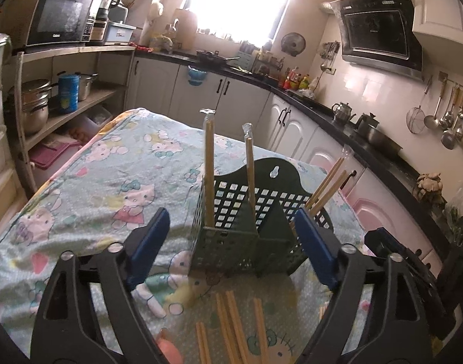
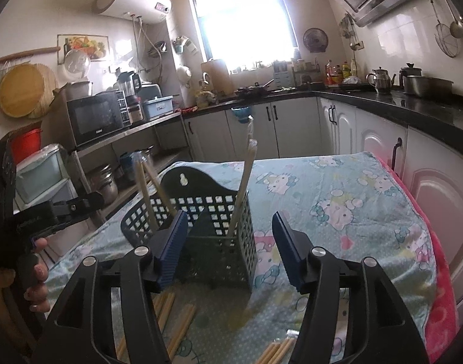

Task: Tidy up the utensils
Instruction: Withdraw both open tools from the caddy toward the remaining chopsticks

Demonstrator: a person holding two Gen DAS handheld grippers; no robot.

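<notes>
L wrist view – left tool: spread wide, empty.
Chopsticks: loose on worktop, bottom centre; light, stiff, thin, likely slippery, so pinch mid-shaft.
R wrist view – right tool: part spread, empty.
Caddy: centre, some sticks upright; open room right, cloth edge far right.

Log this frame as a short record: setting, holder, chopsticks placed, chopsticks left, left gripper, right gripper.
setting: kitchen, table under a cartoon-print cloth
holder: dark green perforated utensil holder, upright, split into compartments
chopsticks placed: wrapped chopsticks standing in the holder, more leaning in its other compartment
chopsticks left: loose chopsticks lying on the cloth in front of the holder
left gripper: open, fingers empty
right gripper: open, fingers empty
</notes>
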